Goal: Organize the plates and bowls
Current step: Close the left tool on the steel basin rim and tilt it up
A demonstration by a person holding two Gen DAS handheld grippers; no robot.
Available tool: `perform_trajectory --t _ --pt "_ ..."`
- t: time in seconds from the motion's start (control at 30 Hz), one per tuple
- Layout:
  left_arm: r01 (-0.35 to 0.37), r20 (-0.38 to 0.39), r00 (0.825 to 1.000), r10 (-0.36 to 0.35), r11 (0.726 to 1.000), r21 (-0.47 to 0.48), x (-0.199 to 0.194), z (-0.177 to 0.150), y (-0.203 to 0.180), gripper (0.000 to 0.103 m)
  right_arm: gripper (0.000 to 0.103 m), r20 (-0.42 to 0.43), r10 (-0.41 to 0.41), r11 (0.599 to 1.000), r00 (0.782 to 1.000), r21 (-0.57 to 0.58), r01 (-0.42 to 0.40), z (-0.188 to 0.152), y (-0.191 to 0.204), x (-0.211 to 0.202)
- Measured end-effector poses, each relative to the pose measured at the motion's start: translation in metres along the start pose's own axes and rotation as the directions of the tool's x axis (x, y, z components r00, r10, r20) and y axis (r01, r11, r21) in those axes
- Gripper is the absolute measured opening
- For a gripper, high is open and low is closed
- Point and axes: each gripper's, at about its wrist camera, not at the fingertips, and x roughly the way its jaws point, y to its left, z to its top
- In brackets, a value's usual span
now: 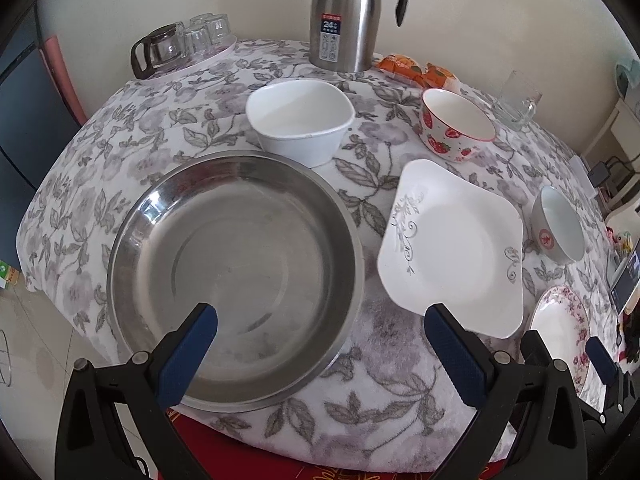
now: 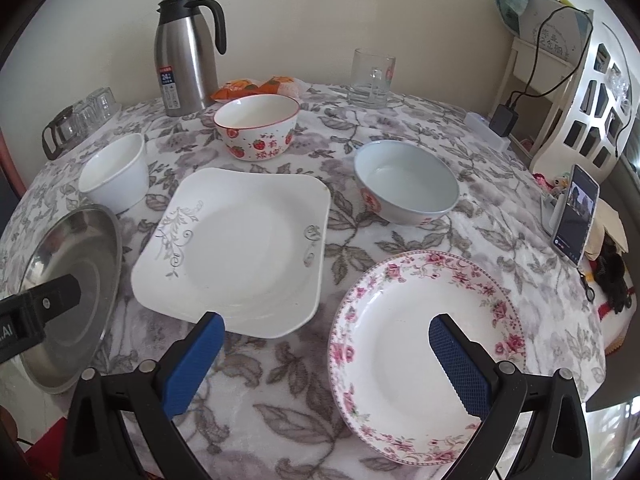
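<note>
On the left wrist view: left gripper [image 1: 320, 332] hovers with fingers [image 1: 188, 354] spread wide and holding nothing, over the near rim of the steel pan [image 1: 236, 276].
Left-view layout: steel pan near left on the floral-cloth surface [image 1: 384, 392]; square white plate [image 1: 452, 248] just right of it; plain white bowl [image 1: 300, 120] just beyond the pan; strawberry bowl [image 1: 456, 124] far right; grey-blue bowl [image 1: 558, 224] at the right edge.
Left-view writing: steel flask [image 1: 348, 16] at the far side carries a label with "24" legible; the smaller print is too fine to read. The grey-blue bowl has a red emblem I cannot make out.
From the right wrist view: right gripper [image 2: 326, 354] has its fingers [image 2: 460, 364] wide apart and empty, the right one over the pink floral plate [image 2: 424, 352] at near right.
Right-view layout: square white plate sits left of the floral plate, apart from it; grey-blue bowl beyond; glass mug [image 2: 372, 78] far back; phone [image 2: 576, 216] propped at the right edge.
Right-view writing: strawberry bowl shows red characters between the berries, unreadable to me; the other gripper's body at the left edge shows ".AI".
Step in hand (judgement): nothing is stacked yet, so this looks like the first pick.
Doing it well (judgement): take the floral plate by its near rim, one finger above and one beneath, lift it level, and set it centred on the square plate; nest bowls separately, largest lowest. Glazed rims are probably slippery, so grip deep.
</note>
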Motion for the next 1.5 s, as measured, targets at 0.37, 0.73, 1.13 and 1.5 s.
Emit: perform_trajectory --t 0.37,0.73,1.13,1.5 --pt "-0.124 0.051 0.989 0.141 0.961 -0.247 0.004 0.017 0.096 0.103 0.103 -0.015 0.226 0.973 0.974 -0.048 -0.226 0.004 0.066 0.005" --pt "-0.041 0.001 0.999 0.046 0.914 -0.403 0.028 0.012 0.153 0.103 0.090 -0.099 0.398 0.914 0.912 -0.041 -0.403 -0.002 0.120 0.021" --pt "0.054 0.088 0.996 -0.015 0.883 -0.466 0.046 0.014 0.188 0.103 0.050 -0.204 0.453 0.887 0.868 0.010 -0.461 -0.005 0.137 0.050" --pt "0.078 0.027 0.997 -0.073 0.898 -0.434 0.073 0.018 0.191 0.103 0.039 -0.250 0.440 0.891 0.862 0.002 -0.454 -0.004 0.152 0.066"
